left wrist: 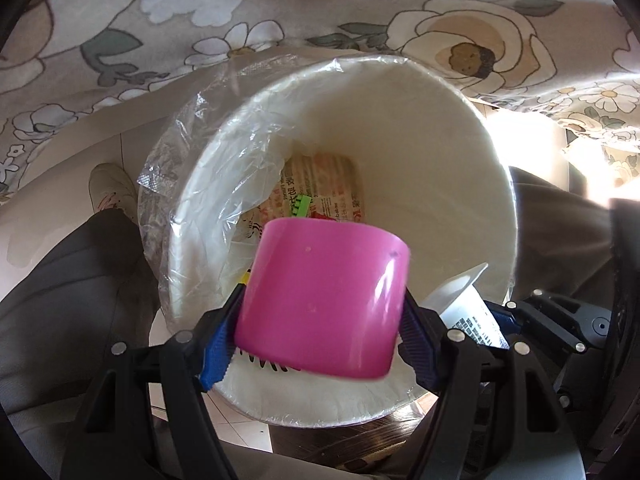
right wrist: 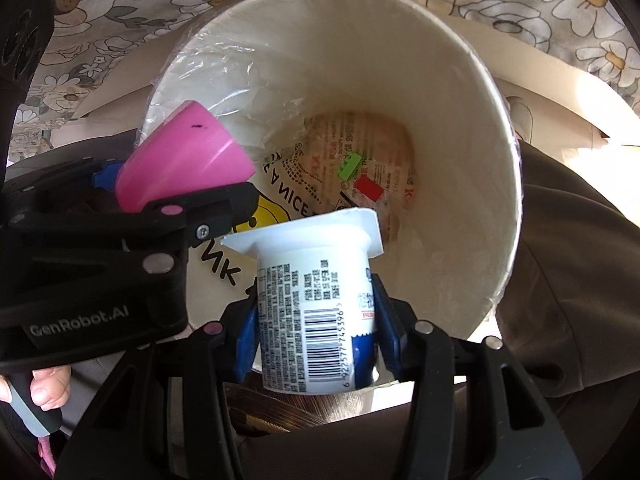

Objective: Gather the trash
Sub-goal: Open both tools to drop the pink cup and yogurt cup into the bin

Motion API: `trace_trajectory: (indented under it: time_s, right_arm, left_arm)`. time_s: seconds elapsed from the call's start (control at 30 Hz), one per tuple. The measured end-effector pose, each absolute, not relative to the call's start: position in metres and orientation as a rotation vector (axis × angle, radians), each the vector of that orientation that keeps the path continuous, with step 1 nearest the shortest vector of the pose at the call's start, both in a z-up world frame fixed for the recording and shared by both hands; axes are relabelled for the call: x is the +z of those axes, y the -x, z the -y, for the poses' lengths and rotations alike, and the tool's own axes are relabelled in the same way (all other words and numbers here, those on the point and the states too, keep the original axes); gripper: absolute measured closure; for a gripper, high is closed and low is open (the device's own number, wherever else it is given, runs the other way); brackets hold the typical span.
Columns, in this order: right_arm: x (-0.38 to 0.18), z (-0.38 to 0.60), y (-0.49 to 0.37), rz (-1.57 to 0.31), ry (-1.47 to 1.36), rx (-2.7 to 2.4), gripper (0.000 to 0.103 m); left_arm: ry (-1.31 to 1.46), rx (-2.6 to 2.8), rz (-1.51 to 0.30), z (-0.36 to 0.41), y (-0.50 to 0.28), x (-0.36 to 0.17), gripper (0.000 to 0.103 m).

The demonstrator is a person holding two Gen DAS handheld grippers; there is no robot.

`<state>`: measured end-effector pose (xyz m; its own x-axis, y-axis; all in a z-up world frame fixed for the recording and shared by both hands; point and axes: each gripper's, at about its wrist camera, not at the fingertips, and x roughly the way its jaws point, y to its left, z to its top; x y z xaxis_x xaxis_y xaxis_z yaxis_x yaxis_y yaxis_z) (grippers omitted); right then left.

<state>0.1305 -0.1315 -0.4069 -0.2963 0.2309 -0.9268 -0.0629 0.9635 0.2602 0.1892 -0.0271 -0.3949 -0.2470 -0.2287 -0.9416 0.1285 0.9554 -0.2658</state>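
Two grippers hang over a white trash bin (left wrist: pixel 460 168), each loaded and pointed steeply down into its mouth — the drop-off step of the collection, by the look of it. The left gripper (left wrist: pixel 320 320) is clamped on a pink plastic cup (left wrist: pixel 324 300), blue pads pressed against its sides; from that wrist view the cup sits at about 6 o'clock of the bin's opening, just inside the rim. The right gripper (right wrist: pixel 316 332) is clamped on a white yogurt cup (right wrist: pixel 316 312) with a barcode label, flanged lip pointing into the bin, also near 6 o'clock of the opening in its own view.

The bin wears a clear plastic liner (left wrist: pixel 224 168), bunched at 9 o'clock. At the bottom lie a printed wrapper (right wrist: pixel 360 152), one small green piece (right wrist: pixel 348 166) and one red piece (right wrist: pixel 368 188), with a paper printed in black letters and a yellow patch (right wrist: pixel 280 200) toward 8 o'clock.

The count: two grippers, two cups held, one bin, one liner, four pieces of trash visible inside.

The next move probably calls for parting both sets of jaws so the cups fall clear of the rim — neither has been let go yet.
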Motion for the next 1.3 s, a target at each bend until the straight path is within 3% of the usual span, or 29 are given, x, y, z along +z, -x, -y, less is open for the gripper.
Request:
trace_trajectory:
  time_s: [0.07,0.7,0.97,1.3]
  right_arm:
    - [-0.411,0.134,-0.132,-1.871,-0.141,0.272,0.042]
    - [-0.410,0.139,-0.129,-1.859,-0.154,0.282,0.042]
    - [-0.368,0.132,-0.121,-1.788,-0.093,0.352,0.042]
    - [-0.249,0.158,-0.125,-1.566,-0.102,0.424,0.042]
  left_arm:
    - [0.093,-0.336,-1.810,0.027,-0.189,-0.400,0.027]
    - [0.063,-0.344,-1.783,0.030,-0.181,-0.389,0.025]
    - [0.033,-0.388,-1.676,0.019,-0.177,-0.334,0.025]
    - [-0.068,-0.424,-1.403,0.001,-0.165,-0.215,0.019]
